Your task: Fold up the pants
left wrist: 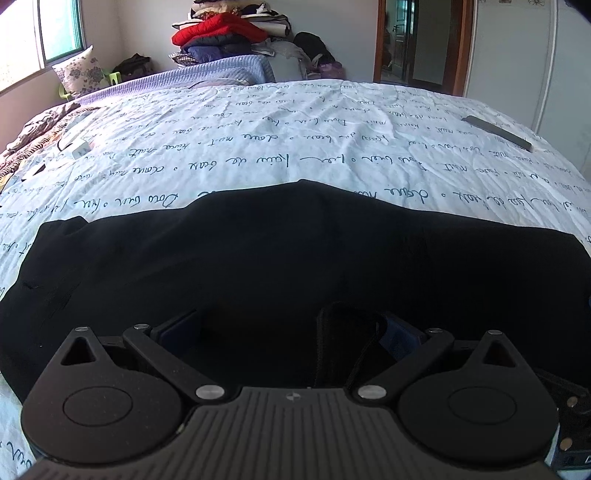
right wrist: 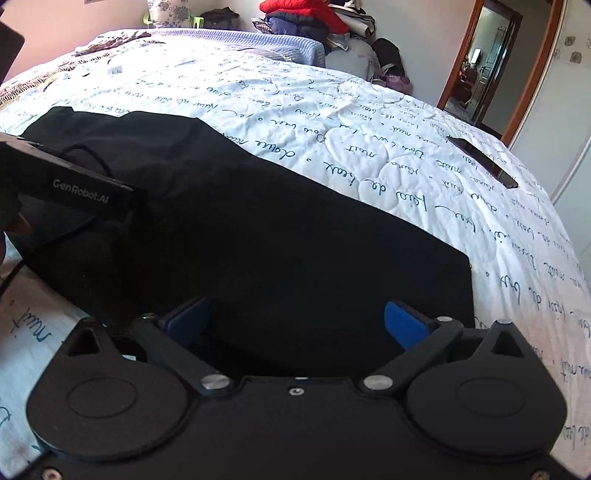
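I see the black pants point(left wrist: 288, 258) spread flat on the bed, lying across the near edge of the white quilt point(left wrist: 295, 125) with its blue handwriting print. In my left view they fill the whole lower middle, running from one side of the picture to the other, their far edge a wavy line against the quilt. My left gripper point(left wrist: 291, 332) sits low over them with its jaws spread wide; a fold or strap of the dark cloth stands up just inside the right finger, touching its blue pad, but I cannot tell whether any cloth is pinched. In my right view the pants point(right wrist: 258, 221) run away to the upper left, and their near right end forms a straight, squared edge on the quilt point(right wrist: 406, 129). My right gripper point(right wrist: 297, 325) is over that end, jaws also wide apart, both blue pads point(right wrist: 400, 323) showing, with only flat cloth between them. The body of the left gripper point(right wrist: 74, 184) shows at the left of this view, resting over the pants, a cable trailing from it. A dark phone point(left wrist: 498, 133) lies on the quilt well apart from the pants, toward the far right. Beyond the bed I see a pile of clothes point(left wrist: 221, 33) topped by something red, a flowered pillow point(left wrist: 79, 72) by the window, and a door frame point(left wrist: 380, 40).
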Demonstrator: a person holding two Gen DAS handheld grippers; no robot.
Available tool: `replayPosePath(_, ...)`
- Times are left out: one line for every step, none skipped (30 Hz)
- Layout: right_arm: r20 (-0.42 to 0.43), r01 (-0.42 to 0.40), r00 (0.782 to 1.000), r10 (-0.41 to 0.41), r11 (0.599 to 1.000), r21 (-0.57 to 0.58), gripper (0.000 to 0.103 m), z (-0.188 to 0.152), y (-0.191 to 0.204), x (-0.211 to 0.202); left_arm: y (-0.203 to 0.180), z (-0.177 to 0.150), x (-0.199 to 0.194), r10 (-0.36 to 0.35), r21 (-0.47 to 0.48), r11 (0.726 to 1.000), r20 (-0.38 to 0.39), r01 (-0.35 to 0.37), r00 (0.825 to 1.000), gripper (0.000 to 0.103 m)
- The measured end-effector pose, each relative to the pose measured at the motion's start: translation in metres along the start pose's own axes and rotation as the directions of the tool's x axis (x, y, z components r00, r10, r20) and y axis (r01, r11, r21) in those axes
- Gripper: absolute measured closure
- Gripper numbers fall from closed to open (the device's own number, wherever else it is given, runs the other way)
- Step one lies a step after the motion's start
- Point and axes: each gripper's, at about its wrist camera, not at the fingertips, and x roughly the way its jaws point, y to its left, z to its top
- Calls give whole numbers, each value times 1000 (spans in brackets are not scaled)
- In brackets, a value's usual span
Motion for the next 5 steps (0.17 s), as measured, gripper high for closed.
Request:
replayPosePath(22,11,1000,-11,1000,-18,0,2,4,-5,7,-1,-3,-23,-13,1000,-8,23,1000,1)
replayPosePath(53,19,998,-17,999,-43,0,4,10,-11,15,-2,-7,-47,-37,998,-13,47,999,1)
replayPosePath(87,26,996,-20,997,-70,0,7,16,-16,27,-5,-12,-83,-74,994,-12,82,996,1)
replayPosePath(129,41,991,-28,994,-99,0,10,24,-22,37,-6,-16,-111,-106,988,-13,109,994,1)
replayPosePath(167,62,985,-41,990,-125,0,13,32,-26,51,-8,-20,-141,-157,978,-22,136,990,1)
